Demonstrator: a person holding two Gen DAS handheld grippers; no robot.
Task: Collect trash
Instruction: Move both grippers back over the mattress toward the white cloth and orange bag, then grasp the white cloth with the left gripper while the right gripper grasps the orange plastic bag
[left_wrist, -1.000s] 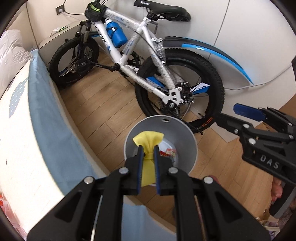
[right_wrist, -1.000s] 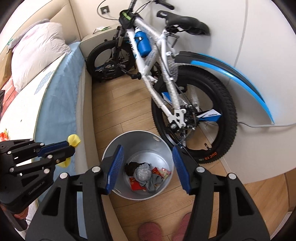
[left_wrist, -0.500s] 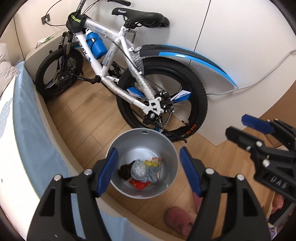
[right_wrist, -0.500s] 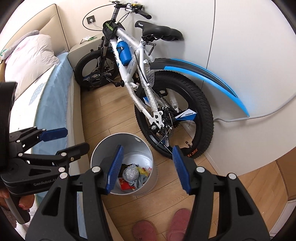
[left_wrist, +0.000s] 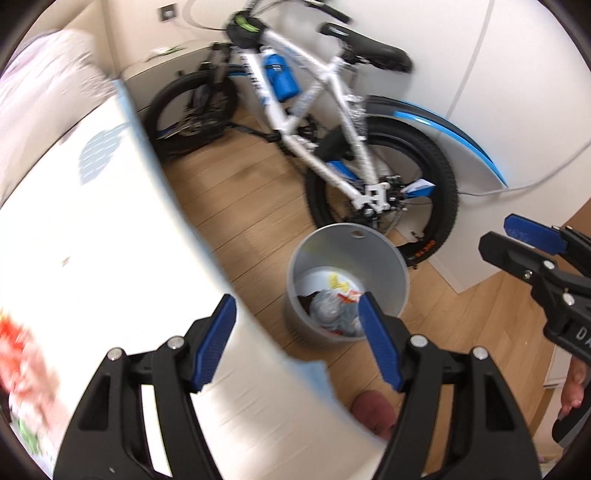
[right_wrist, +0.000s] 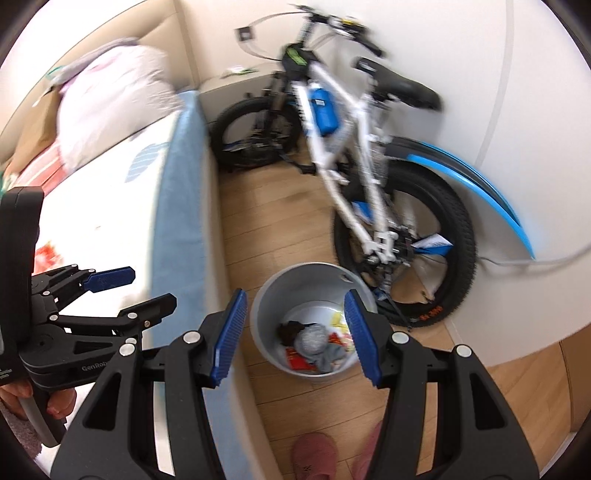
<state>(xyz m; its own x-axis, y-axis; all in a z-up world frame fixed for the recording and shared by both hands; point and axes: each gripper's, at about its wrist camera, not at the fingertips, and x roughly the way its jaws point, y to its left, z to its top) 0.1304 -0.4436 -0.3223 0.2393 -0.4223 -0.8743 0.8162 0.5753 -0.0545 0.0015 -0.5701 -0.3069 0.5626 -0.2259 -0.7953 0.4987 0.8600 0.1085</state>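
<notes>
Red-and-white wrapper litter lay on our white bed, left of our empty, open left gripper; our right gripper gaped empty too, farther off.

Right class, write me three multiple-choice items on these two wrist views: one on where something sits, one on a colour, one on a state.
1. Where does the round grey metal waste bin stand?
A. on the bed
B. on the wooden floor beside the bicycle's rear wheel
C. on the bedside cabinet

2. What colour are the pads on the left gripper?
A. blue
B. red
C. green

3. What is between the right gripper fingers?
A. a yellow wrapper
B. a sock
C. nothing

Answers: 1 B, the bin rests on floorboards next to the white bicycle tyre. 2 A, both pads show blue. 3 C, the jaws stand apart with only the bin seen through the gap; the crumpled yellow wrapper lies inside the bin.
</notes>
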